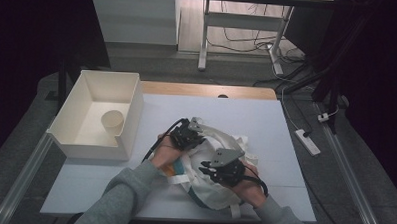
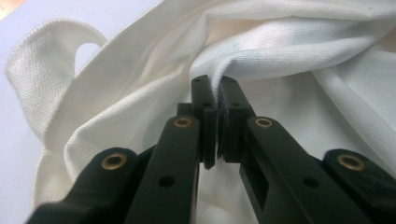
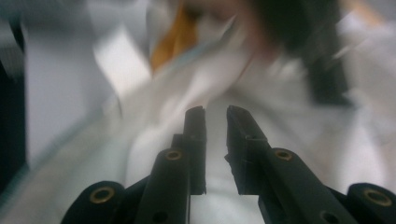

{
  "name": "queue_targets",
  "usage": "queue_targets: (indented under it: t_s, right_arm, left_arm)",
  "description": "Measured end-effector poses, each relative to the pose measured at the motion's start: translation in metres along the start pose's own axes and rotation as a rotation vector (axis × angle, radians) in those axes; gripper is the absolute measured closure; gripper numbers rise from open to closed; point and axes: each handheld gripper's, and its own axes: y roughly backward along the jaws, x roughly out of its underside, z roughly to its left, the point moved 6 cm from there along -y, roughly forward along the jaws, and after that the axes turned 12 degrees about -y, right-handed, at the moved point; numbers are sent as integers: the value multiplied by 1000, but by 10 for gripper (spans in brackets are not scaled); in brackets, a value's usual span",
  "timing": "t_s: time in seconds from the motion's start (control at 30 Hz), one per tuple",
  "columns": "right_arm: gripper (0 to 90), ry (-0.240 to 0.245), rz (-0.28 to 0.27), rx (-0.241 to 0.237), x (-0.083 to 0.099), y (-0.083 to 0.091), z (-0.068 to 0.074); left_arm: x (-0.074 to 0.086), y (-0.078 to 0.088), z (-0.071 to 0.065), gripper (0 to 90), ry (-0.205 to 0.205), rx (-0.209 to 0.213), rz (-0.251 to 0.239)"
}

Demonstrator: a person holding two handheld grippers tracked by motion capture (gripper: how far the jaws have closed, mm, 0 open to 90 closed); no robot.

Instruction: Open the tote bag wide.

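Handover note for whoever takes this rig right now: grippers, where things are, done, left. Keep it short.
Left gripper: shut on a fold of the white cloth bag.
Right gripper: jaws slightly apart, nothing between them, over the bag; its view is blurred.
Bag: crumpled mid-table between both hands, one strap lying loose.
White bin at the left, holding a paper cup.
Done: one grip on the bag.
Left: probably re-grip with the right gripper and carry on handling the bag.

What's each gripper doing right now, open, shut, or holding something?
Left gripper: shut on a fold of the white cloth bag.
Right gripper: jaws slightly apart, nothing pinched between them, above the bag.
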Motion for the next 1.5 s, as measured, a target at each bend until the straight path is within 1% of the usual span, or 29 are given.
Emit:
queue_targets:
  t_s: [0.07, 0.13, 0.2, 0.27, 0.33, 0.4, 0.47, 0.5, 0.53, 0.6, 0.7, 0.77, 0.83, 0.9, 0.97, 1.03, 1.07, 1.13, 1.17, 1.23, 1.27, 1.3, 1.33, 1.4, 1.43, 1.47, 1.5]
  right_arm:
    - [852, -6, -21, -15, -5, 8, 2]
    - [900, -3, 0, -44, -5, 8, 8]
    - [900, 12, 53, -51, 0, 0, 13]
    - [900, 29, 120, -39, 8, -10, 15]
    - [900, 14, 167, -47, 16, -17, 15]
    - [900, -5, 201, -74, 21, -20, 17]
    - [900, 18, 233, -77, 26, -19, 21]
    - [900, 34, 244, -71, 30, -19, 24]
    - [900, 38, 254, -65, 34, -19, 26]
    - [900, 22, 260, -74, 40, -17, 28]
    - [900, -15, 250, -85, 51, -11, 28]
    - [900, -9, 247, -86, 56, -6, 28]
    - [900, 7, 254, -79, 61, -5, 30]
    - [900, 6, 261, -79, 64, -6, 30]
    - [900, 7, 281, -83, 68, -8, 29]
    - [900, -2, 300, -90, 71, -9, 27]
    - [900, -7, 301, -96, 71, -8, 26]
    - [900, 0, 296, -105, 69, -4, 24]
    - [900, 3, 279, -103, 66, -1, 22]
    - [900, -11, 209, -76, 56, 6, 16]
    - [900, -18, 171, -56, 50, 10, 12]
    - [900, -18, 134, -19, 43, 12, 5]
    - [900, -20, 113, 16, 37, 13, -1]
    - [900, -8, 120, 62, 26, 7, -14]
    - [900, -16, 139, 70, 22, 0, -19]
    - [900, -14, 158, 74, 19, -8, -24]
    - [900, -6, 181, 92, 17, -16, -28]
  left_arm:
    - [0, 0, 0, 860, 0, 3, -2]
    - [0, 0, -1, 859, -2, 7, 2]
    - [1, -1, -1, 859, -2, 10, 2]
    - [1, 0, -1, 858, -2, 14, 1]
    - [1, -1, -2, 855, -5, 23, 4]
    - [2, -1, -3, 854, -6, 29, 6]
    - [2, -1, -3, 852, -4, 35, 5]
    - [2, -2, -4, 852, -6, 38, 6]
    - [2, -2, -5, 852, -7, 36, 7]
    - [2, -3, -5, 852, -8, 34, 10]
    - [2, -3, -5, 853, -4, 40, 10]
    - [2, -4, -5, 853, -1, 37, 12]
    - [2, -4, -5, 852, 3, 44, 11]
    - [2, -4, -6, 852, 2, 43, 10]
    - [2, -4, -6, 851, 0, 42, 11]
    - [2, -4, -6, 852, -3, 41, 10]
    - [2, -4, -6, 853, -2, 40, 8]
    - [2, -3, -6, 853, -1, 42, 5]
    - [2, -3, -5, 853, -1, 42, 3]
    - [2, -3, -5, 854, 3, 46, 0]
    - [2, -3, -5, 854, 4, 46, 1]
    - [2, -3, -5, 854, 4, 45, 2]
    - [2, -3, -5, 854, 2, 42, 4]
    - [2, -3, -5, 854, 2, 41, 4]
    - [2, -3, -5, 854, 2, 38, 5]
    - [2, -3, -5, 854, 2, 39, 4]
    - [2, -3, -5, 854, 0, 38, 4]
